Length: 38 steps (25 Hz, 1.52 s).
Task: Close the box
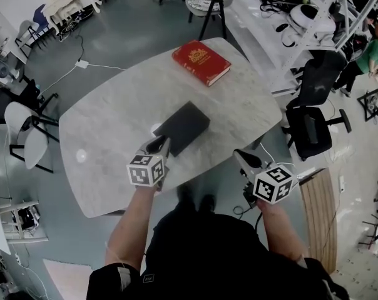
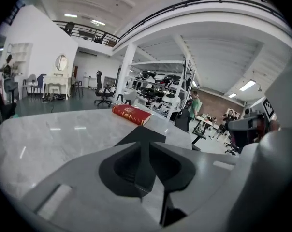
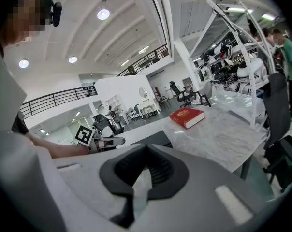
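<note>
A flat black box (image 1: 184, 125) lies with its lid down near the front of the marble table (image 1: 107, 142); it also shows just past the jaws (image 2: 141, 133) and further off (image 3: 153, 139). My left gripper (image 1: 162, 145) sits at the box's near-left edge. Its jaws (image 2: 146, 143) stand close together with a thin dark slit between them. Whether the pads press on the box cannot be made out. My right gripper (image 1: 242, 157) hangs off the table's front right edge, apart from the box, its tips (image 3: 145, 146) together with nothing between them.
A red book (image 1: 201, 61) lies at the table's far side. A black office chair (image 1: 311, 127) stands right of the table and a white chair (image 1: 26, 136) left of it. White shelving (image 1: 289, 17) runs along the back right. A wooden board (image 1: 317, 211) lies on the floor.
</note>
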Tool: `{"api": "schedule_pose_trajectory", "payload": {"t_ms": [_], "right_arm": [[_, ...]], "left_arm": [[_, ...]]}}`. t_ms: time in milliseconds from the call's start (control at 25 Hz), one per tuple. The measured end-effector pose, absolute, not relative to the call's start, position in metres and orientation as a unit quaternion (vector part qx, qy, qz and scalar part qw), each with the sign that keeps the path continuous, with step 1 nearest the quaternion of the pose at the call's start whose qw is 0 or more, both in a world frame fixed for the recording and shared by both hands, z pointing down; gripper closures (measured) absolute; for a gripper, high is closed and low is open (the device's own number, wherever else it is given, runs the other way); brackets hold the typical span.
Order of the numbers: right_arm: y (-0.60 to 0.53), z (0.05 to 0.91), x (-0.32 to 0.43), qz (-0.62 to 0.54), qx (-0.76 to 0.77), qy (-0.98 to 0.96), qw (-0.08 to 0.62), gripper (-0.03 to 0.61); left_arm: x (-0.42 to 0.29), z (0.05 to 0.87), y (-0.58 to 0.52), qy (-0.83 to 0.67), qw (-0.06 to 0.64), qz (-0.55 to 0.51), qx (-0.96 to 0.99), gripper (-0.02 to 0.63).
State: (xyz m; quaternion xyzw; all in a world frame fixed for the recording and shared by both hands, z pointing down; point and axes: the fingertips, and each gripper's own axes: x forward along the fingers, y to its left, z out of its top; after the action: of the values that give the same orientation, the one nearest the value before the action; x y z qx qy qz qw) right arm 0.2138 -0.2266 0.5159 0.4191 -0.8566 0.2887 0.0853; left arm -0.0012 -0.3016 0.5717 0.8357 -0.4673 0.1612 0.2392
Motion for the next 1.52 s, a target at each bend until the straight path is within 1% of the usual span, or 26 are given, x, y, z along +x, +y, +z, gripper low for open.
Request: {"api": "schedule_pose_trajectory", "payload": {"t_ms": [240, 360, 760, 1080, 1320, 1520], "right_arm": [[-0.227, 0.494, 0.218, 0.269, 0.418, -0.865, 0.073, 0.575], [-0.225, 0.485, 0.221, 0.256, 0.417, -0.87, 0.067, 0.575], [-0.22, 0.477, 0.219, 0.234, 0.403, -0.883, 0.058, 0.575], [-0.219, 0.455, 0.207, 0.205, 0.427, -0.88, 0.048, 0.576], [-0.236, 0.429, 0.156, 0.19, 0.448, -0.873, 0.031, 0.577], [-0.246, 0.397, 0.092, 0.137, 0.445, -0.885, 0.028, 0.577]], "left_arm": [[0.003, 0.535, -0.299, -0.475, 0.178, 0.175, 0.844, 0.578], [0.005, 0.52, -0.294, -0.481, 0.159, 0.175, 0.844, 0.584], [-0.006, 0.469, -0.258, -0.529, 0.167, 0.135, 0.821, 0.6], [-0.028, 0.439, -0.259, -0.526, 0.146, 0.116, 0.83, 0.603], [-0.071, 0.414, -0.268, -0.508, 0.13, 0.1, 0.846, 0.603], [-0.125, 0.395, -0.279, -0.5, 0.104, 0.099, 0.854, 0.603]]}}
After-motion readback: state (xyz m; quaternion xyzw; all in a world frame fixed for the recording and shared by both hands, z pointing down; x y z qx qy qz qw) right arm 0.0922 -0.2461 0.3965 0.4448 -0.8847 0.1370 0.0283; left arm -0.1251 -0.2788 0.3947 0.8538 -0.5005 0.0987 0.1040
